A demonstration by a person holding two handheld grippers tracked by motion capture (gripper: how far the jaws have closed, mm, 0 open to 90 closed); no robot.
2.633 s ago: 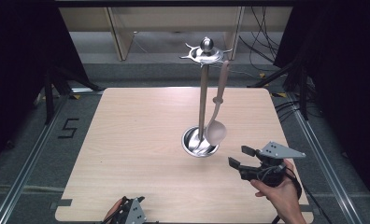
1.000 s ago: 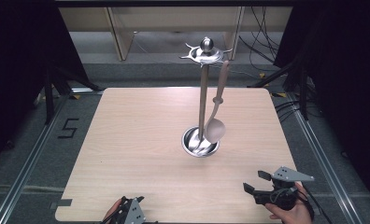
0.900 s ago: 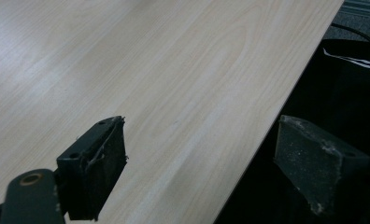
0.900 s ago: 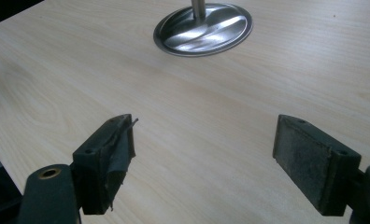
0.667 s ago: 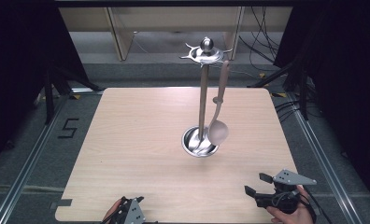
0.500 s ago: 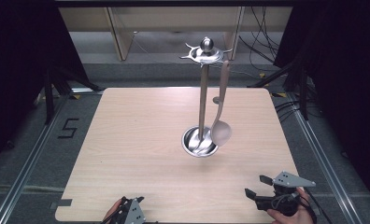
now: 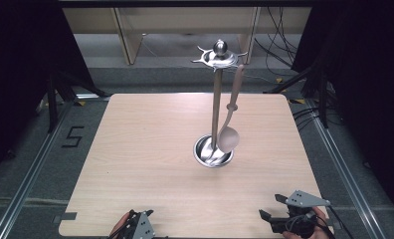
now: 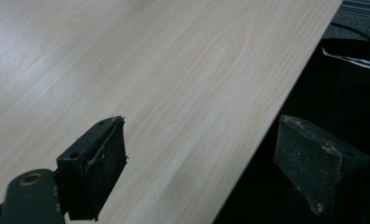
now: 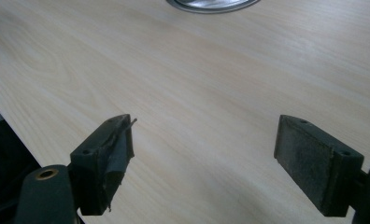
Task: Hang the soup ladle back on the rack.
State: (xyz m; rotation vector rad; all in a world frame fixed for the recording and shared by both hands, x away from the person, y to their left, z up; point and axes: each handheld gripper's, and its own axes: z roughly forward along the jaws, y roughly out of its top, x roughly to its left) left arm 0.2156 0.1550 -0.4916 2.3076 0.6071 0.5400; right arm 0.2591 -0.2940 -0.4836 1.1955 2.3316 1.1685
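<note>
A steel utensil stand (image 7: 216,99) rises from a round base (image 7: 213,151) in the middle of the wooden table (image 7: 150,149). From its top hooks hangs a spoon (image 7: 228,136) with a pale handle, bowl down beside the base. My right gripper (image 7: 270,209) is low over the table's front right corner, jaws wide apart with nothing between them; in the right gripper view (image 9: 202,154) the base's rim (image 9: 211,4) shows far ahead. My left gripper (image 7: 135,229) sits at the front edge, and the left gripper view (image 8: 197,168) has it open over the table's edge.
Metal rails (image 7: 31,169) run along both sides of the table. Cables (image 7: 279,30) lie on the floor behind it, next to a wooden shelf unit (image 7: 185,20). Dark curtains close both sides.
My right gripper has drawn back from beside the stand's base to the front right corner. The hanging spoon sways slightly. The left gripper has stayed put.
</note>
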